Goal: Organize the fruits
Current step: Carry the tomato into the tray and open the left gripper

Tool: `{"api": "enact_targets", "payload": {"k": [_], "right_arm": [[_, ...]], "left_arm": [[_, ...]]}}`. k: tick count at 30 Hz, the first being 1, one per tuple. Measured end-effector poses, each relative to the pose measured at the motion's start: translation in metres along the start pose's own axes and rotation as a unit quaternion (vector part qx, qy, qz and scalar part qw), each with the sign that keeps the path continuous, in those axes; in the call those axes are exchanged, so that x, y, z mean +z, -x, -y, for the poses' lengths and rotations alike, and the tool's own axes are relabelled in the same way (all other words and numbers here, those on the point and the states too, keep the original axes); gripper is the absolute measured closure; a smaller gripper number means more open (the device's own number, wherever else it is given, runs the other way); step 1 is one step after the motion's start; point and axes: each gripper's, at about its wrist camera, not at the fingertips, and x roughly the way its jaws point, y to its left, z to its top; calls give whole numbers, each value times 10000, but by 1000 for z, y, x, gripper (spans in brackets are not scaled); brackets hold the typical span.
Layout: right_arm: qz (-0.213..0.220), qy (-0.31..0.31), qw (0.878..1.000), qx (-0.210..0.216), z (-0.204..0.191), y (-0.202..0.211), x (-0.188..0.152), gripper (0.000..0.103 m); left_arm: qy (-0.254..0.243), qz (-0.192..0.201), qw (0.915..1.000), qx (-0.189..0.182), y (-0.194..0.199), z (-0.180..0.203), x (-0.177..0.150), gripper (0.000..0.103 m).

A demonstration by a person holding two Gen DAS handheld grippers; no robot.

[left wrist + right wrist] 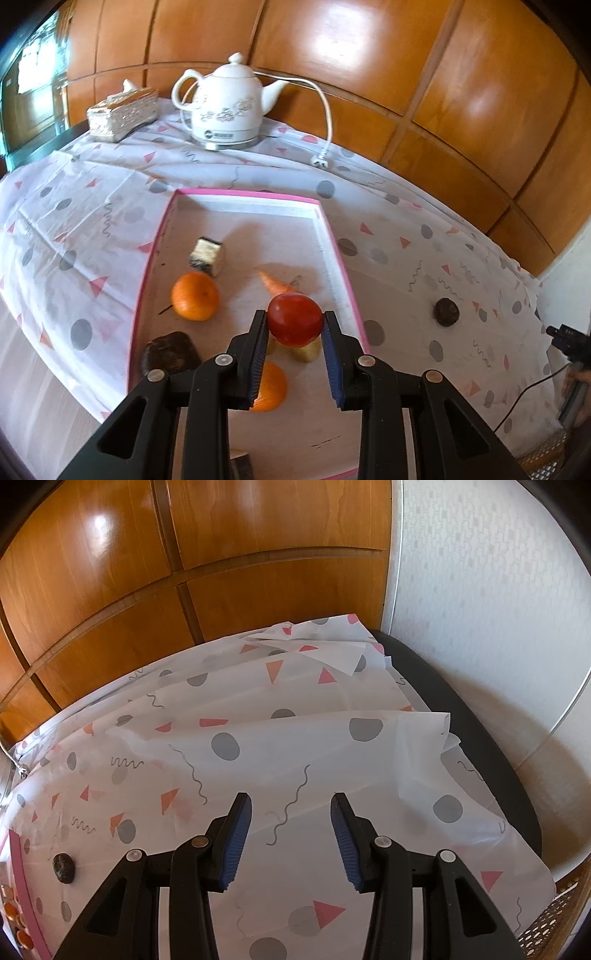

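My left gripper is shut on a red apple and holds it above the pink-rimmed tray. In the tray lie an orange, a carrot, a second orange under the left finger, a yellowish piece below the apple, a small wrapped cube and a dark brown lump. A dark round fruit lies on the cloth right of the tray; it also shows in the right wrist view. My right gripper is open and empty over the cloth.
A white electric kettle with its cord and plug stands at the back, a tissue box to its left. Wooden wall panels stand behind the table. The patterned cloth is folded and wrinkled near the table's right edge.
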Motion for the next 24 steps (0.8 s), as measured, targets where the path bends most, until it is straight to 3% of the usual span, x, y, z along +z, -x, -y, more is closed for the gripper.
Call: {"api": "enact_targets", "payload": {"k": [8, 12, 17, 24], "right_arm": [[5, -168, 9998, -46, 8, -1, 0, 58], [9, -149, 9999, 4, 7, 0, 0, 58], [14, -120, 9999, 53, 7, 0, 1, 58], [6, -129, 9999, 99, 6, 0, 1, 58]], "left_arm": [[877, -3, 9961, -59, 15, -57, -1, 74], [1087, -1, 9941, 11, 17, -79, -8, 74], [1033, -96, 9946, -74, 10, -74, -10, 74], [676, -52, 9977, -86, -14, -45, 12, 74]]}}
